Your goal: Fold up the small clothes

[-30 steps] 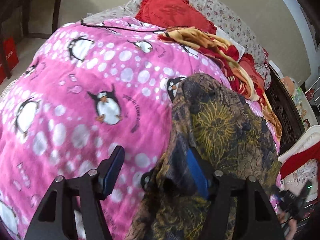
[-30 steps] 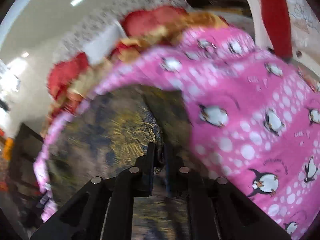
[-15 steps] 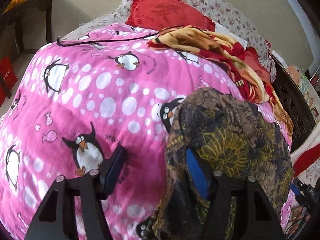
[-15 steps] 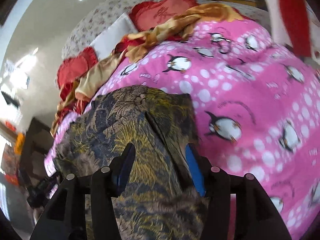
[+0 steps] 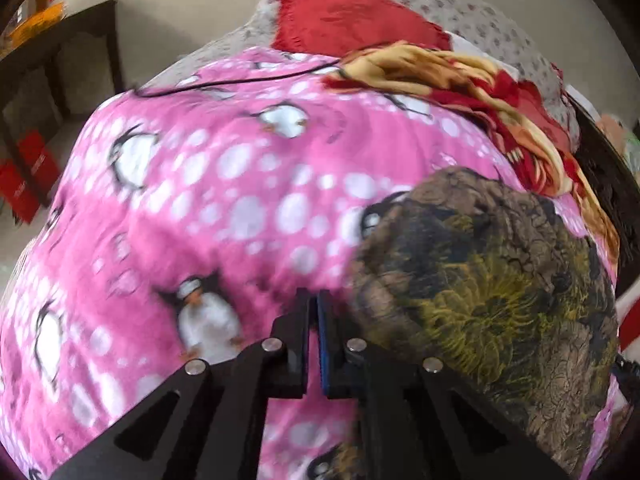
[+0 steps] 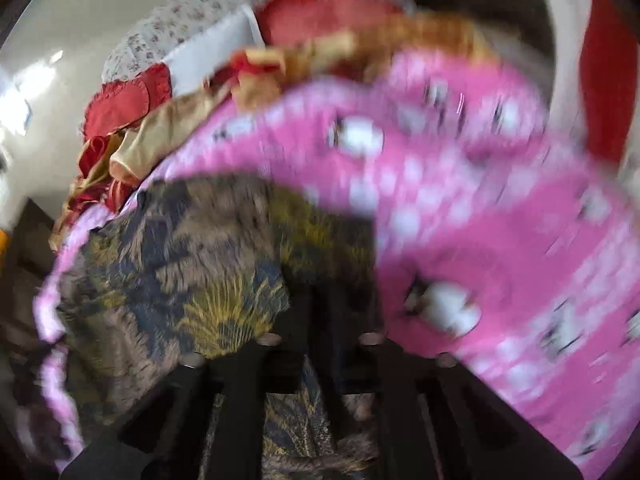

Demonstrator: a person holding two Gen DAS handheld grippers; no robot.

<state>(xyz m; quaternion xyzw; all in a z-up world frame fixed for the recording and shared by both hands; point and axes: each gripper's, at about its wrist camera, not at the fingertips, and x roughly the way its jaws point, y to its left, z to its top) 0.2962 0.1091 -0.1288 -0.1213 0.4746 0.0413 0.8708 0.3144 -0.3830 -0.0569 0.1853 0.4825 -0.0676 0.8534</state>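
Cloth (image 5: 492,292), dark with yellow flowers, lay bunched on the pink blanket (image 5: 224,200) near the bed's edge. Left gripper (image 5: 314,308) had just closed, apparently empty, beside the cloth; right gripper (image 6: 320,300) had narrowed, seemingly pinching a fold.

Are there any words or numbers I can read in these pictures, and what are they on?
None can be read.
pink penguin blanket: any print is blurred.
red cushion: no readable words.
red boxes on the floor: pale markings, too blurred.
orange box on the dark table: too small.
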